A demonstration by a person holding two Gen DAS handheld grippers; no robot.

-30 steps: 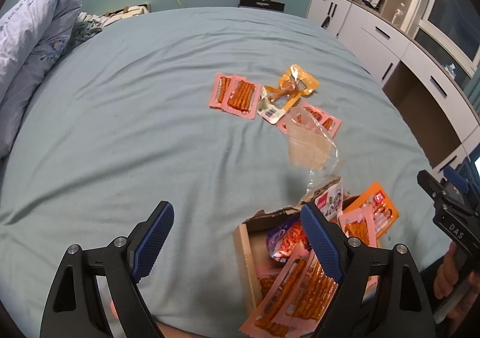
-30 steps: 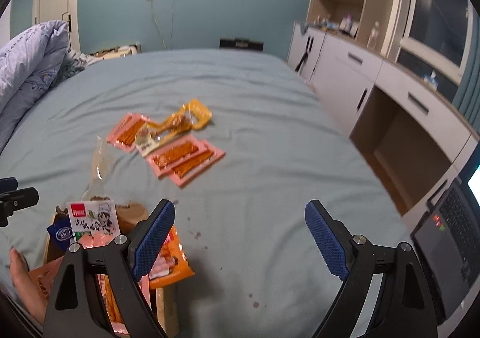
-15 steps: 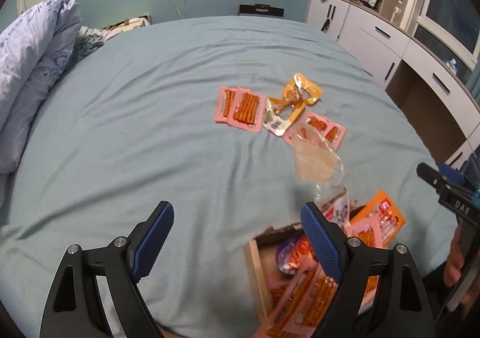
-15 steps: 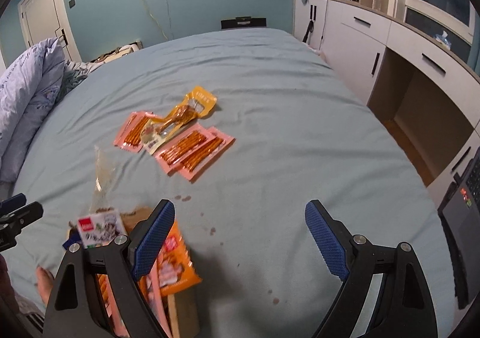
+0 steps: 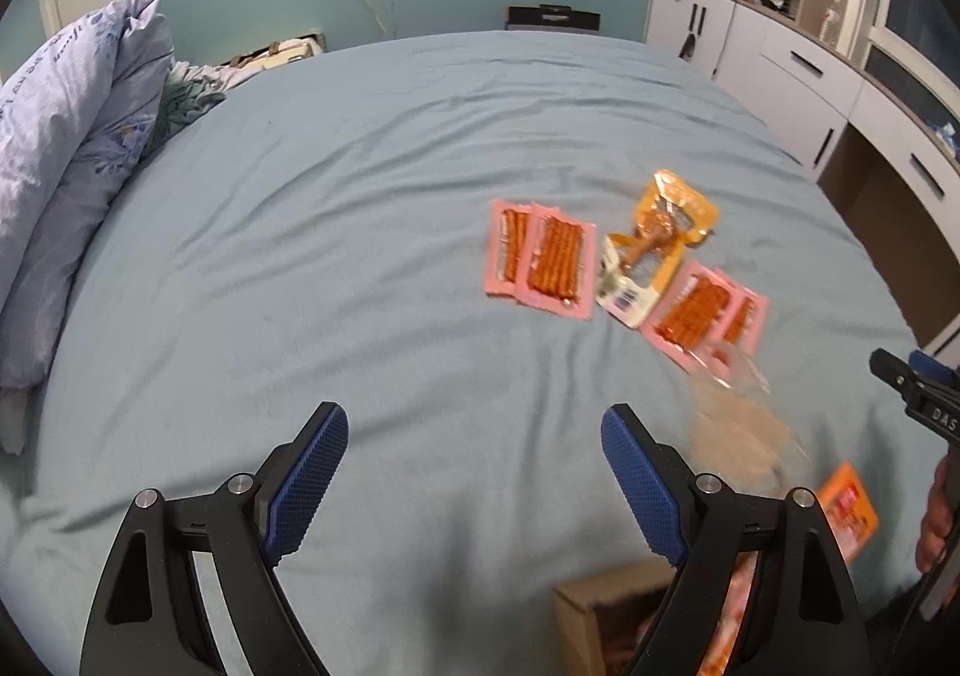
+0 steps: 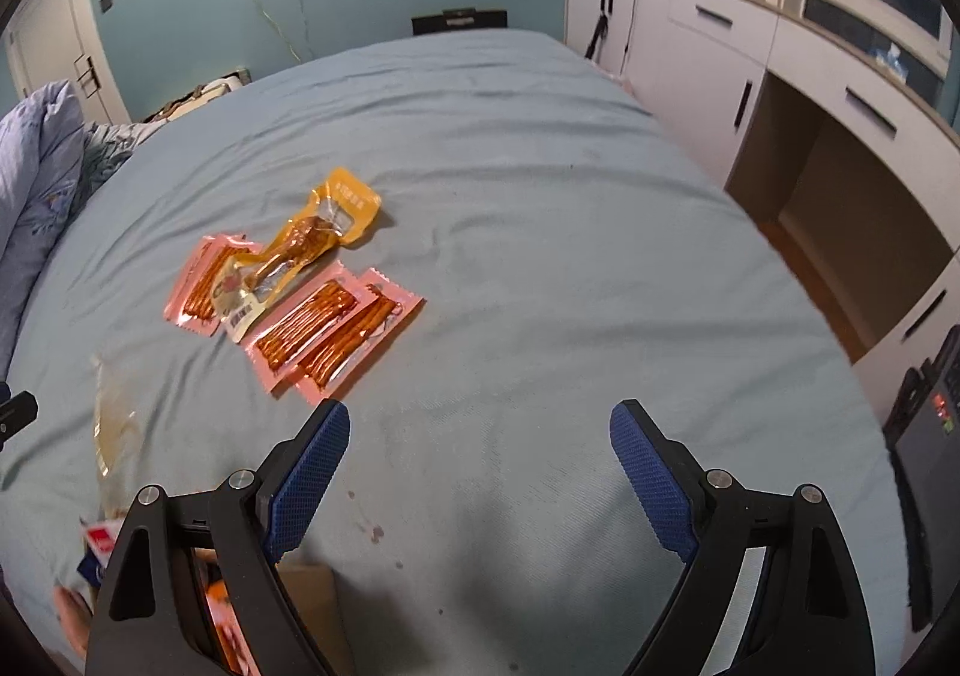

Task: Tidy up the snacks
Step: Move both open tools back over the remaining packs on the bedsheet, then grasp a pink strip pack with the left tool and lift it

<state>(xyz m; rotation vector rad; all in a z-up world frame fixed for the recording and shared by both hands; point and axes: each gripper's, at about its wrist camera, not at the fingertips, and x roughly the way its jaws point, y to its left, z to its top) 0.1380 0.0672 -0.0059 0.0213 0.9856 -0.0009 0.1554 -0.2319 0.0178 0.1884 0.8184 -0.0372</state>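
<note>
Several snack packs lie on the blue bed: two pink stick packs [image 5: 540, 259], a yellow drumstick pack [image 5: 657, 244] and two more pink packs [image 5: 705, 310]. They also show in the right wrist view: pink packs [image 6: 336, 328], the yellow pack [image 6: 306, 244]. A cardboard box [image 5: 606, 616] with snacks sits at my near edge, its corner [image 6: 309, 586] behind the right gripper's left finger. My left gripper [image 5: 474, 481] is open and empty above bare sheet. My right gripper [image 6: 480, 481] is open and empty.
A clear plastic bag [image 5: 735, 424] lies between the packs and the box. A folded duvet [image 5: 60, 184] lies at the left. White cabinets and a desk [image 6: 780, 64] stand along the right of the bed. A laptop [image 6: 924, 436] sits at the right edge.
Both grippers have lifted and tilted forward toward the loose packs; the box has slid to the bottom edge of both views. Both stay open.
</note>
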